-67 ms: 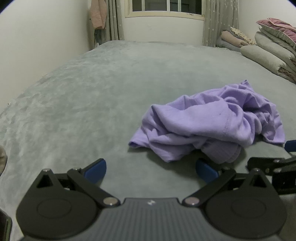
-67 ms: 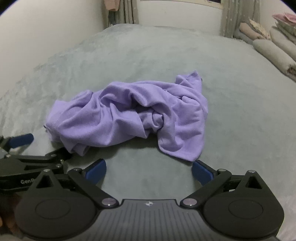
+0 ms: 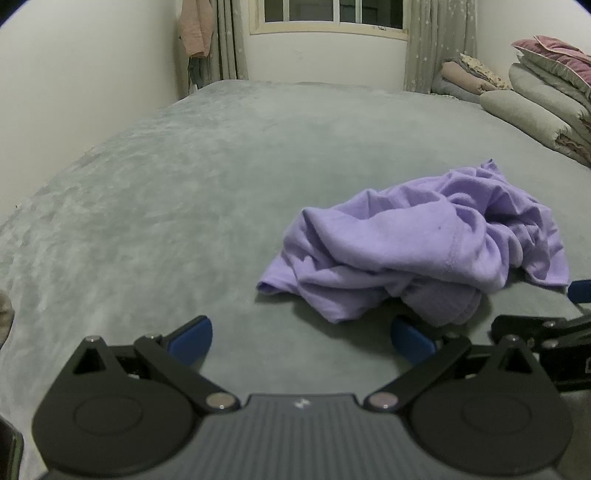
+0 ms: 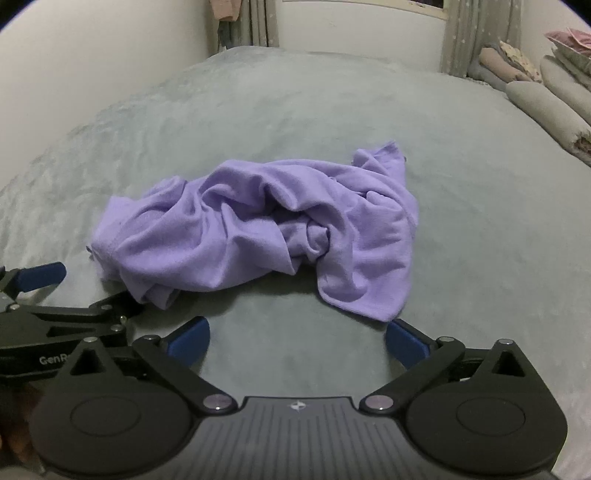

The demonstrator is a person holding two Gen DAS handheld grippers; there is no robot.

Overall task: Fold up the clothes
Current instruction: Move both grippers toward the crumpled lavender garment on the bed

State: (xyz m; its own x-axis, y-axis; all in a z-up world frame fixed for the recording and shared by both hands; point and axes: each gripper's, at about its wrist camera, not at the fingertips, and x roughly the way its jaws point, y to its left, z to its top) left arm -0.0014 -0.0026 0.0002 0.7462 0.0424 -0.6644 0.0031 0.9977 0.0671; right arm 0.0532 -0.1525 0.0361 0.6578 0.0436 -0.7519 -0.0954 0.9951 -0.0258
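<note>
Two hand-held black grippers with blue-padded fingers hover low over a grey plush bedspread [image 3: 207,192], side by side, each with its fingers spread wide and nothing between them. The left gripper [image 3: 301,334] sits just short of the near edge of a crumpled lilac knit garment [image 3: 417,254], its right blue pad [image 3: 410,338] close to the ribbed fold that bulges toward it. The right gripper [image 4: 297,334] faces the same heap from the other side, its right blue pad [image 4: 404,338] just below a loose flap of the cloth.

The garment lies bunched in a loose mound in the near middle of the bed, wrinkled and unfolded, apart from both sets of fingers.

Farther off, along the right edge of the bed, folded grey and pink quilts [image 3: 543,92] are stacked beside a smaller pile of folded bedding [image 3: 465,72]. At the back wall, grey star-patterned curtains [image 3: 436,40] frame a window [image 3: 332,14], and a pink garment [image 3: 194,27] hangs in the left corner.
</note>
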